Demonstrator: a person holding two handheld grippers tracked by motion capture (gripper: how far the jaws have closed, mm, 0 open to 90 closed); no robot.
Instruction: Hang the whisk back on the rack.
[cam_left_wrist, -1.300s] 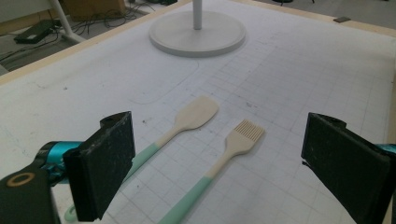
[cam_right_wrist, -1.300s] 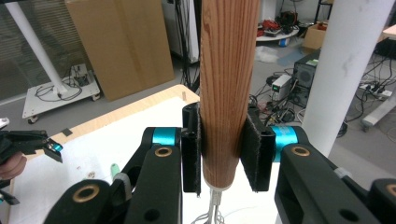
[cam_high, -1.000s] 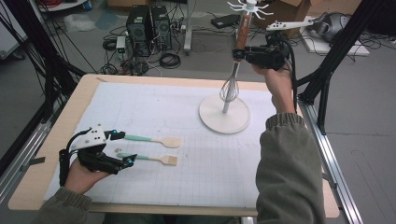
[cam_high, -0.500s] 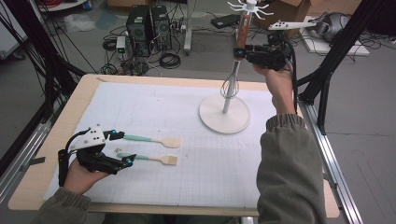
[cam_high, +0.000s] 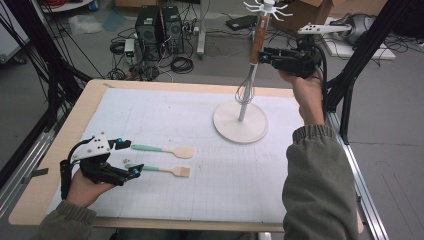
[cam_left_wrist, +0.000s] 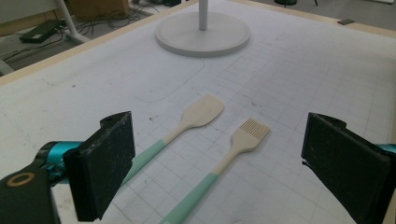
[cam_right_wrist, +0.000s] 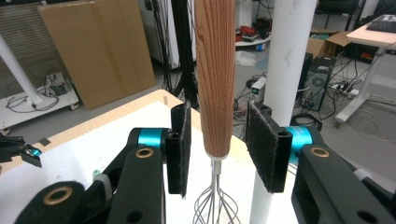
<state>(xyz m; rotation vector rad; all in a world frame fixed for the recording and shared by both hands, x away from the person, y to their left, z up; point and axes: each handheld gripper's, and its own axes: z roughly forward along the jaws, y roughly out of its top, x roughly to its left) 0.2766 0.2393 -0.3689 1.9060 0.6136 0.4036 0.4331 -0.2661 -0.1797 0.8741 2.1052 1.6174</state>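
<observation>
Right gripper (cam_right_wrist: 218, 149) jaws just opened, pads clear of whisk (cam_right_wrist: 215, 74) handle; whisk hangs on stand (cam_high: 241, 127), table's 1 o'clock. Hanging step judged finishing. Next: back away straight without nudging handle.

Left gripper (cam_left_wrist: 215, 163) wide, idle over spatula (cam_left_wrist: 187, 122) and brush (cam_left_wrist: 233, 144), 7 o'clock.

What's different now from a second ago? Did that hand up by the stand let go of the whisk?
Yes: the right gripper has just been opening, its pads now clear of the whisk hanging on the stand. The left gripper, spatula and brush stayed put.
</observation>
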